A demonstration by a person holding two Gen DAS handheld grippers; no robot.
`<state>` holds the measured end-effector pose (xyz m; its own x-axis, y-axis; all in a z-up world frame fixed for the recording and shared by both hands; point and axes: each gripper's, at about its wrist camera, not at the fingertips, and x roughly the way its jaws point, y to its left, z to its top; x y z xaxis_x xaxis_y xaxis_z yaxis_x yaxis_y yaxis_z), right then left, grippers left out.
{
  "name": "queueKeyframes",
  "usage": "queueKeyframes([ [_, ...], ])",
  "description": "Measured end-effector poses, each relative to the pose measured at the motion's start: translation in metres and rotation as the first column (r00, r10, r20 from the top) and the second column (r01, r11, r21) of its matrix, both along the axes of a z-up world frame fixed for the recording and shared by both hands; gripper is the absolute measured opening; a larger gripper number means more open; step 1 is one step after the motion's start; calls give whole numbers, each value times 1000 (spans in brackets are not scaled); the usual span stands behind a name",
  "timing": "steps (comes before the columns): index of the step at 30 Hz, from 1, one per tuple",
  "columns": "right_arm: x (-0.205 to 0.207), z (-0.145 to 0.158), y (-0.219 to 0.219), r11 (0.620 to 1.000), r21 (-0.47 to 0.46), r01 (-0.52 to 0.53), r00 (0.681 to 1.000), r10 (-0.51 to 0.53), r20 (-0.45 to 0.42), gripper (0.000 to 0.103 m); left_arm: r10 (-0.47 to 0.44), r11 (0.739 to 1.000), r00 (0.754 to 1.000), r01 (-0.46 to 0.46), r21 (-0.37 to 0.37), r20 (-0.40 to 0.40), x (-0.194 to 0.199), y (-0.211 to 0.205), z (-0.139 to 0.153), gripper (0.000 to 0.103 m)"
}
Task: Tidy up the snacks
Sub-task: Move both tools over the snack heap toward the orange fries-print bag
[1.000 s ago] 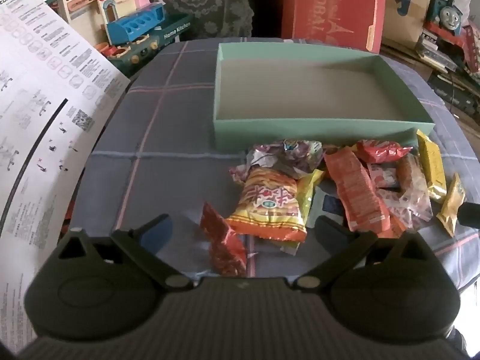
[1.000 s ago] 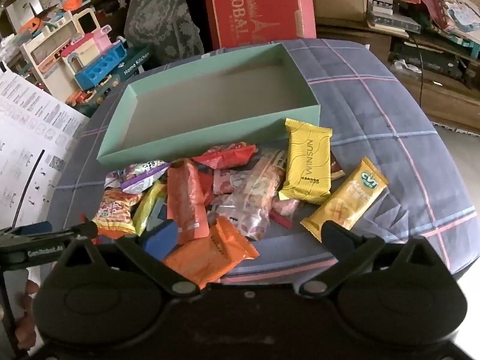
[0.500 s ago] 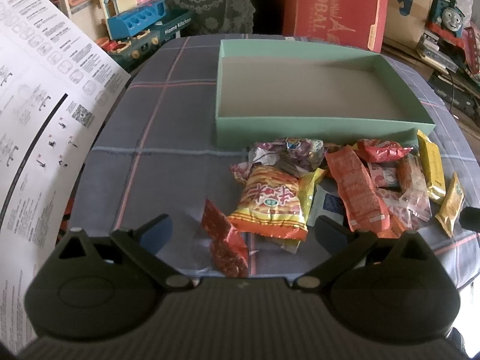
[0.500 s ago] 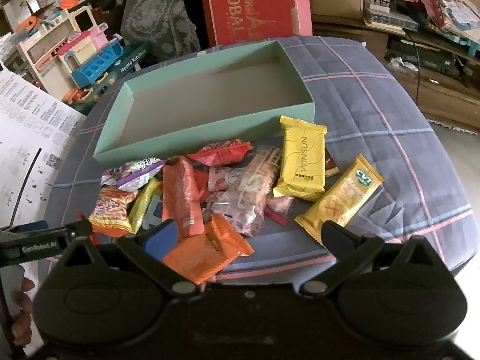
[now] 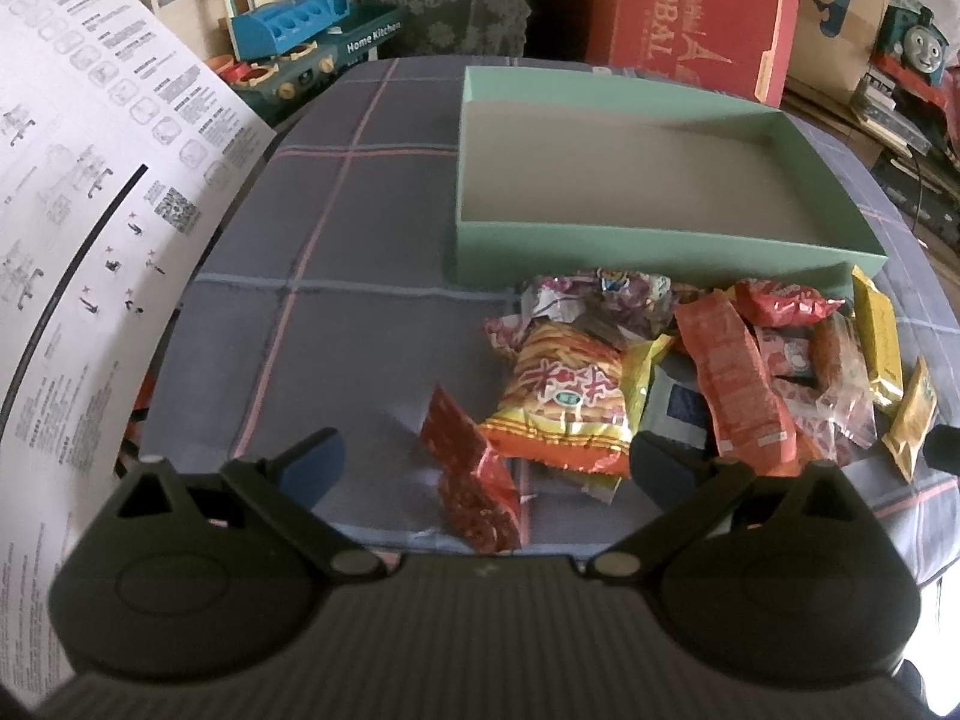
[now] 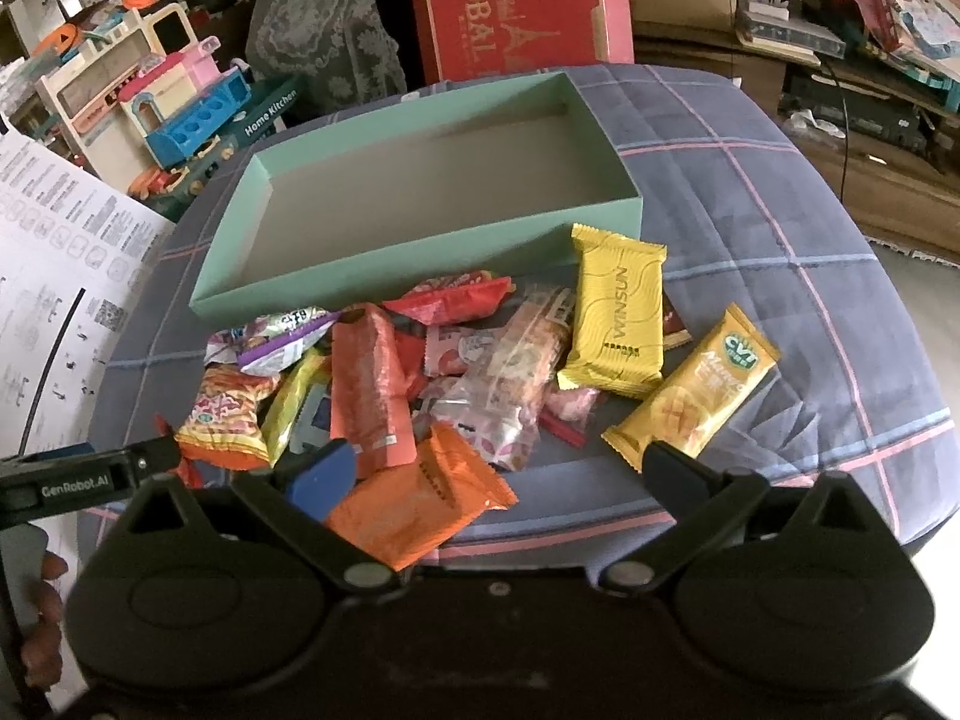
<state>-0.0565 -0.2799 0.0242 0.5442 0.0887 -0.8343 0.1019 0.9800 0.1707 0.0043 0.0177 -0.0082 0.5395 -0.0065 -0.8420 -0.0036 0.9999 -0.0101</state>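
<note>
Both the left gripper (image 5: pixel 486 456) and right gripper (image 6: pixel 495 468) hover with jaws spread, gripping nothing, over the snack pile (image 6: pixel 480 360) before the empty green box (image 6: pixel 420 276).

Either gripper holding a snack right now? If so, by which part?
Nothing held. Left gripper and right gripper both have jaws open above the snack pile; green box has no snacks in it.

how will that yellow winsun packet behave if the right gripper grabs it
The yellow WINSUN packet looks puffed and flat-sided, so probably light and fairly stiff. Its glossy wrapper may slip between the fingers. It leans on neighbouring snacks, so lifting it could shift them.
</note>
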Motion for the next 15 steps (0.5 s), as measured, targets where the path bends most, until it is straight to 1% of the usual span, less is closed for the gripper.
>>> queueKeyframes([
  [11,0,-6,1,1000,6,0,1000,0,-18,103,4,1000,1000,-4,-1,-12,0,2,-5,103],
  [15,0,-8,1,1000,10,4,1000,-3,-26,103,6,1000,1000,-7,-14,-18,1,5,-9,103],
])
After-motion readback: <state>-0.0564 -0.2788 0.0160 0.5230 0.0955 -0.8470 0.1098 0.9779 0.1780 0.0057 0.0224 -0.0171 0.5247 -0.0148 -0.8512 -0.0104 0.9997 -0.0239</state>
